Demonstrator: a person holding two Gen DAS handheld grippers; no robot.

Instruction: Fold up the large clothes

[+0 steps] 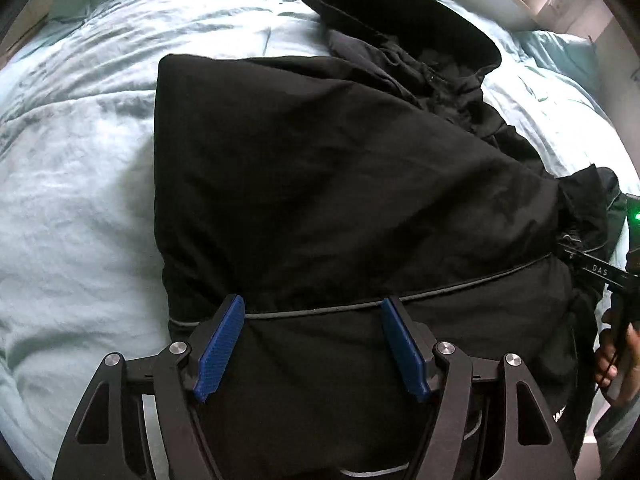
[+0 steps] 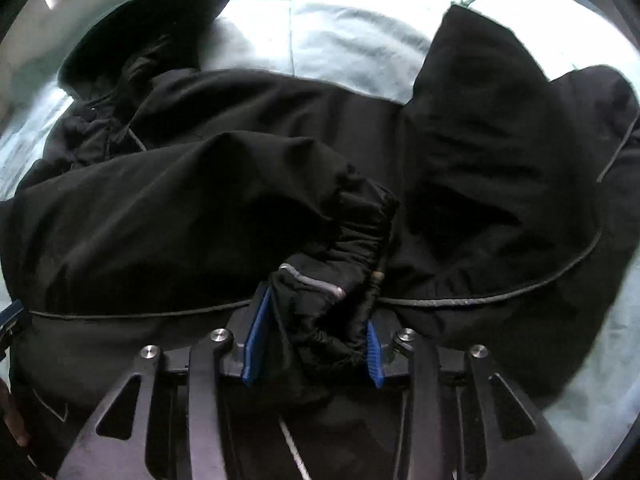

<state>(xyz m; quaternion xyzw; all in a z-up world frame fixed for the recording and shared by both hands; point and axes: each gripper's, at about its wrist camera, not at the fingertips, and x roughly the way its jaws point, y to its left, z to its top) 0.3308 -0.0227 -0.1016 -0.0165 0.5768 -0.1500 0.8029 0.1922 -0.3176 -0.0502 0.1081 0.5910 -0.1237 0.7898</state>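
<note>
**Black jacket partly folded on a bed, one sleeve cuff held**

Blue-padded fingers [image 1: 221,347] of the left gripper [image 1: 312,346] fill the bottom of the left wrist view, spread wide apart with nothing between them. They hover just above the lower part of a large black jacket [image 1: 340,184], close to a thin grey piping line [image 1: 400,300] that runs across the fabric.

The jacket lies spread over a pale blue-green quilt [image 1: 72,200] covering a bed. One side of the jacket is folded across the body, making a straight edge on the left and a squared upper corner. The hood [image 1: 392,12] lies open at the far end, towards the top of the view. At the right edge of this view, the right gripper's dark body shows beside a bunched sleeve, with a small green light [image 1: 637,216] and part of the person's hand [image 1: 618,356].

From the right wrist view, the right gripper [image 2: 314,340] has its blue pads [image 2: 256,340] closed in partway around a gathered, elasticated sleeve cuff [image 2: 340,300], which sits bunched between them. The sleeve runs back over the jacket body. The hood appears at upper left, and another raised fold of black fabric stands at upper right, against the quilt.
</note>
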